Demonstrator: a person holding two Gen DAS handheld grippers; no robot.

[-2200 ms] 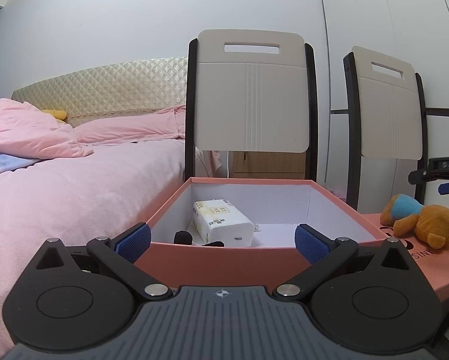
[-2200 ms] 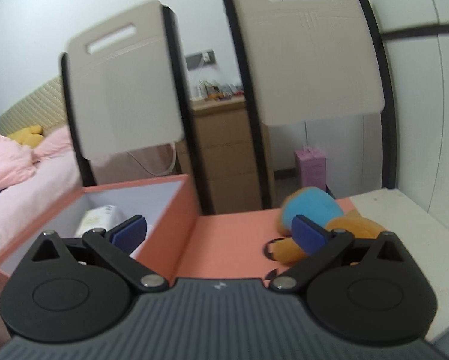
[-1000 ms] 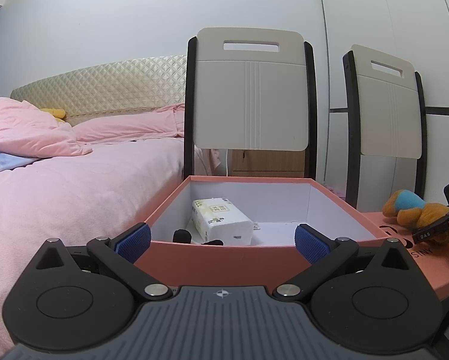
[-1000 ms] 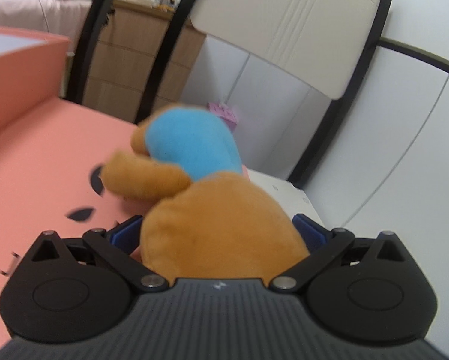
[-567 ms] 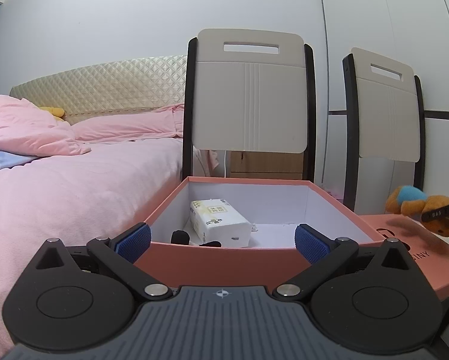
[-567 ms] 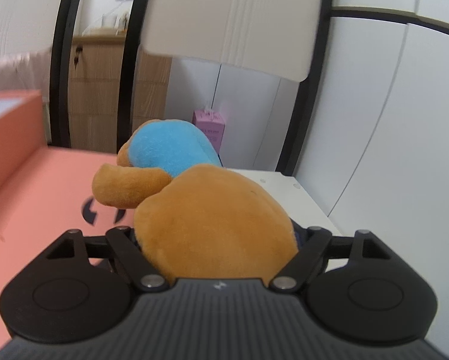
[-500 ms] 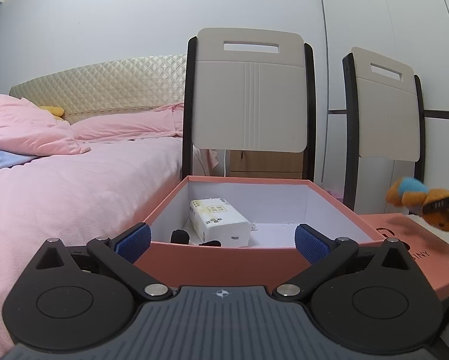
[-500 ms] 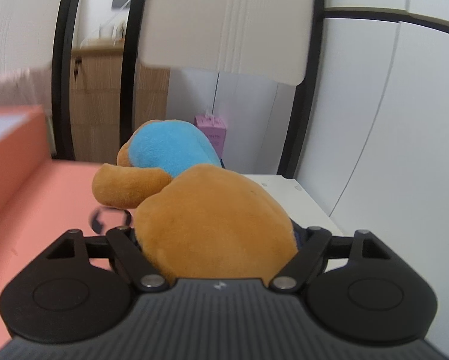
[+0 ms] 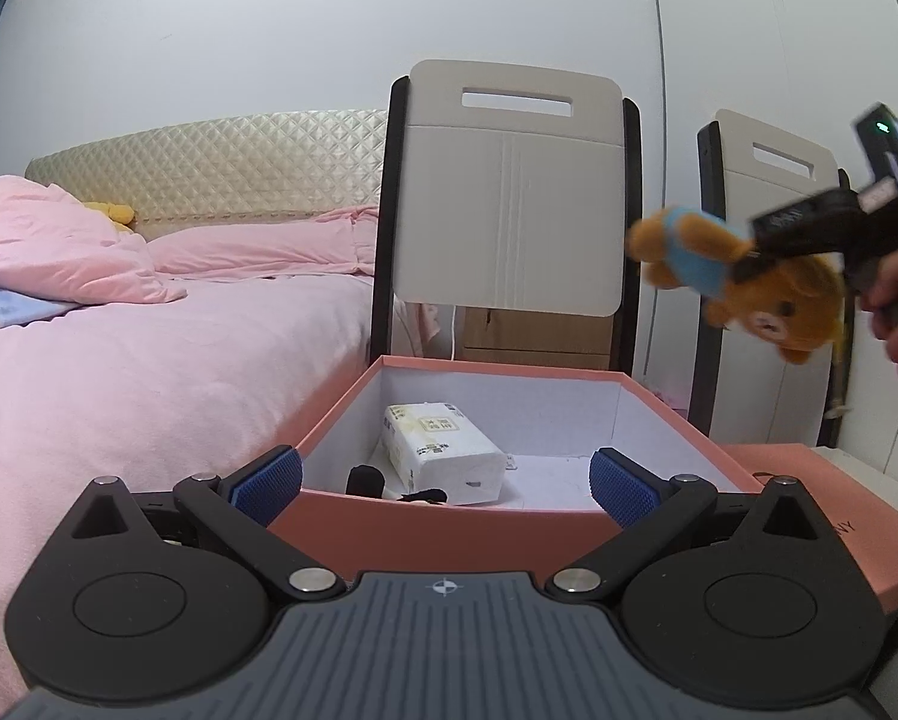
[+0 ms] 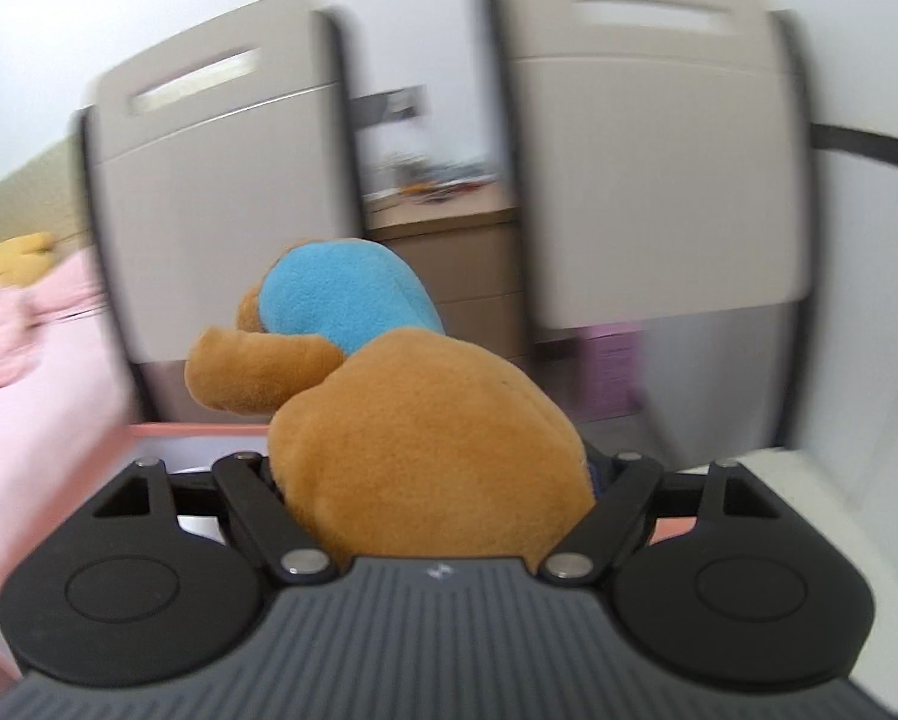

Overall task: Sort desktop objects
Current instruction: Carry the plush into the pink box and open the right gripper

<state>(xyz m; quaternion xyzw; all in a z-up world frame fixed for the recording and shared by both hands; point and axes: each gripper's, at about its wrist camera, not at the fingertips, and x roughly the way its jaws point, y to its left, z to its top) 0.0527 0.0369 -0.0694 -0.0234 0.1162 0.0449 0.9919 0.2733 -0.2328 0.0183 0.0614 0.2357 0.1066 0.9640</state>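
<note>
Plush bear (image 9: 748, 276) lifted off lid, clenched in right tool (image 10: 437, 474), left tool (image 9: 443, 483) released

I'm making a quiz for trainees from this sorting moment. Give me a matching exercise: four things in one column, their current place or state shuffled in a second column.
Things
1. teddy bear
2. tissue pack
3. left gripper
4. box lid

States
A. lying inside the open orange box
B. open, fingers spread at the box's near wall
C. lying flat to the right of the box
D. held in the air by the right gripper

Pairs: 1-D, 2-A, 3-B, 4-C
</note>
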